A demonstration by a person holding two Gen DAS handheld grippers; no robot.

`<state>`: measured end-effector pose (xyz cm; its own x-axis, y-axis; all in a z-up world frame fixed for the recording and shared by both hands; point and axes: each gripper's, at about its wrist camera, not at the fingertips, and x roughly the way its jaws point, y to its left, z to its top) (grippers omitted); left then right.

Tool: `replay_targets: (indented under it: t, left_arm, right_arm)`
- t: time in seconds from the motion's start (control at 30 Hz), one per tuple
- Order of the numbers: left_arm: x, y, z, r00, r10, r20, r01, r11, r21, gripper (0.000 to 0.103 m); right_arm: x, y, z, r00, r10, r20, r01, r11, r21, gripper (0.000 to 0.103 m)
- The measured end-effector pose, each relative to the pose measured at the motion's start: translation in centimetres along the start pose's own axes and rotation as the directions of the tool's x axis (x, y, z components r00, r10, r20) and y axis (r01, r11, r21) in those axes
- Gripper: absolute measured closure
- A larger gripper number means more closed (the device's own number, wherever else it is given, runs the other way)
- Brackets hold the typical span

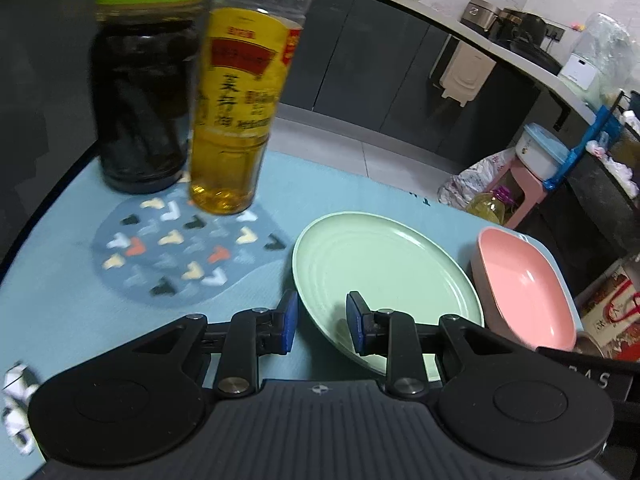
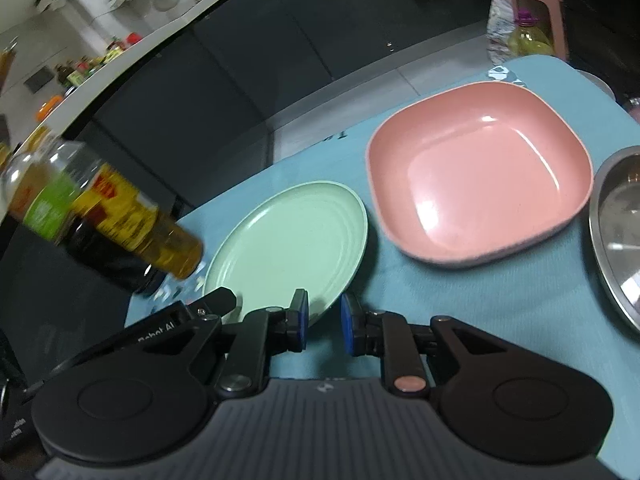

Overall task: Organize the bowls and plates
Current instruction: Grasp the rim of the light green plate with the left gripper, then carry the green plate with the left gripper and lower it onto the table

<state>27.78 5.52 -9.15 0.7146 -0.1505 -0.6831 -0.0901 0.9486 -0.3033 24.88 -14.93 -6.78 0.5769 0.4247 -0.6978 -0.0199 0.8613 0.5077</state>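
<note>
A round pale green plate (image 1: 384,272) (image 2: 292,232) lies on the blue tablecloth. A pink square bowl (image 1: 524,288) (image 2: 480,168) stands just to its right. My left gripper (image 1: 322,322) straddles the plate's near left rim: one pad is outside the edge and the other over the plate. A gap shows between the pads and the rim. One left finger (image 2: 218,300) shows at that rim in the right wrist view. My right gripper (image 2: 324,322) hovers at the plate's near right edge, its jaws narrowly apart with only cloth between them.
A dark bottle with a green label (image 1: 140,120) and a yellow oil bottle (image 1: 236,120) stand on a round patterned mat (image 1: 160,248) left of the plate. A steel bowl (image 2: 620,240) sits right of the pink bowl. The table's far edge drops to a tiled floor.
</note>
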Motion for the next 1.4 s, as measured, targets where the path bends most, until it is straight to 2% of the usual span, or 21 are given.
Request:
replay_targets:
  t: [0.17, 0.33, 0.6, 1.0, 1.4]
  left_arm:
    - [-3.3, 0.7, -1.4, 1.0, 0.012, 0.014, -0.012, 1.0, 0.029, 0.079]
    - [-6.9, 1.1, -2.6, 0.997, 0.021, 0.074, -0.025, 0.998, 0.059, 0.079]
    - [-10.3, 3.2, -3.9, 0.994, 0.019, 0.111, -0.022, 0.999, 0.029, 0.079]
    - [-12.8, 6.8, -5.1, 0.992, 0.036, 0.121, -0.032, 0.999, -0.035, 0.079]
    - [-13.7, 9.5, -6.6, 0.993, 0.05, 0.109, -0.042, 0.996, -0.074, 0.079]
  right_arm:
    - [-1.7, 1.3, -2.0, 0.999, 0.02, -0.044, -0.022, 0.999, -0.048, 0.084]
    - [-3.6, 2.8, -3.5, 0.998, 0.031, -0.055, -0.035, 0.996, -0.084, 0.084]
    - [-5.7, 5.5, -5.3, 0.998, 0.04, -0.05, -0.047, 0.99, -0.133, 0.084]
    - [-5.6, 9.1, -7.9, 0.996, 0.036, -0.084, -0.051, 0.981, -0.188, 0.084]
    - [-4.6, 10.9, -10.6, 0.993, 0.023, -0.114, -0.049, 0.971, -0.235, 0.082]
